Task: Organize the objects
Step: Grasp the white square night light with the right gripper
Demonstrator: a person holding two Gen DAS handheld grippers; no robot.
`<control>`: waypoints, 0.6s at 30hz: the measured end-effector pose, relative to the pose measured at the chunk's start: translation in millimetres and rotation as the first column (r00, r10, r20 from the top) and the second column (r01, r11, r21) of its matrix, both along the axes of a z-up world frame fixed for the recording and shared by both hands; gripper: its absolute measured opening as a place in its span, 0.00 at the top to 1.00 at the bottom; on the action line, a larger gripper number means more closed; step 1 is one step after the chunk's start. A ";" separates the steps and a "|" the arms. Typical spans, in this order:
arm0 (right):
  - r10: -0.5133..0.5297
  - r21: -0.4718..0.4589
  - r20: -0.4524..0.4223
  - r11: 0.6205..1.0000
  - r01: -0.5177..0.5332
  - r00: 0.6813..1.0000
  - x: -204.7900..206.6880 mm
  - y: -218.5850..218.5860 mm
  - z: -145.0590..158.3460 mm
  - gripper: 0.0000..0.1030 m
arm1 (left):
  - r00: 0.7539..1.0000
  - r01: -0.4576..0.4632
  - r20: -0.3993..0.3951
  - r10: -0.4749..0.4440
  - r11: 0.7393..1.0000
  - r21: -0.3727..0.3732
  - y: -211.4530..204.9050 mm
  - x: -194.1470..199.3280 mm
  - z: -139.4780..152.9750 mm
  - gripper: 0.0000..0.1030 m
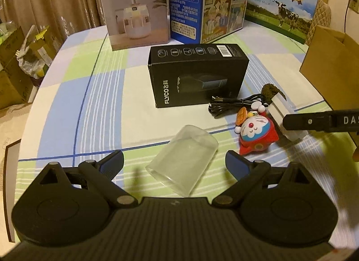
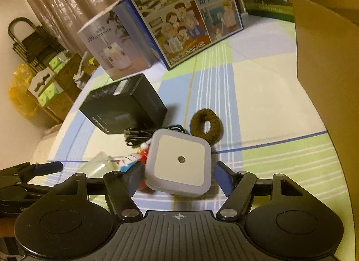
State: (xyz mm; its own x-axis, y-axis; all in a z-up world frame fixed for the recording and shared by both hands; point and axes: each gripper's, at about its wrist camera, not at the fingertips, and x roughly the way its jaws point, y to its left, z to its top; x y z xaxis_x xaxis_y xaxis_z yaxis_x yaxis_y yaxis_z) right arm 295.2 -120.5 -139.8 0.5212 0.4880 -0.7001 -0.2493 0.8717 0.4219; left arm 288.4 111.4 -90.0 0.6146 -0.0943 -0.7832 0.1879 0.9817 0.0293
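A clear plastic cup [image 1: 182, 163] lies on its side on the checked tablecloth, between the open fingers of my left gripper [image 1: 175, 163]. A red and blue cat toy [image 1: 254, 131], a coiled black cable [image 1: 231, 103], a brown hair tie [image 2: 206, 126] and a white square night light [image 2: 179, 164] lie in a cluster to the right. My right gripper [image 2: 178, 178] is open with its fingers on either side of the night light; its left finger looks close to the light. It shows in the left wrist view [image 1: 314, 121] too.
A black FLYCO box [image 1: 195, 74] lies mid-table. A humidifier box [image 1: 134, 9] and two milk cartons [image 1: 206, 5] stand at the back. A brown cardboard box [image 2: 325, 70] stands at the right. Bags and boxes sit on the floor at the left [image 1: 20, 58].
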 end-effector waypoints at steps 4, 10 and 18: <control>-0.007 0.024 -0.028 1.000 0.008 1.000 4.8 0.4 -5.6 0.37 | 1.000 0.013 0.000 -0.013 1.000 0.011 -0.5 1.9 -1.7 0.09; -0.006 -0.081 0.009 0.997 0.006 1.000 0.5 10.4 5.3 0.39 | 0.999 0.038 -0.002 -0.038 0.999 -0.006 1.5 8.2 -6.8 0.16; 0.013 -0.148 0.017 0.989 -0.010 1.000 -0.6 15.1 6.8 0.39 | 0.993 0.104 -0.049 -0.103 0.994 0.017 -7.0 9.7 -16.6 0.35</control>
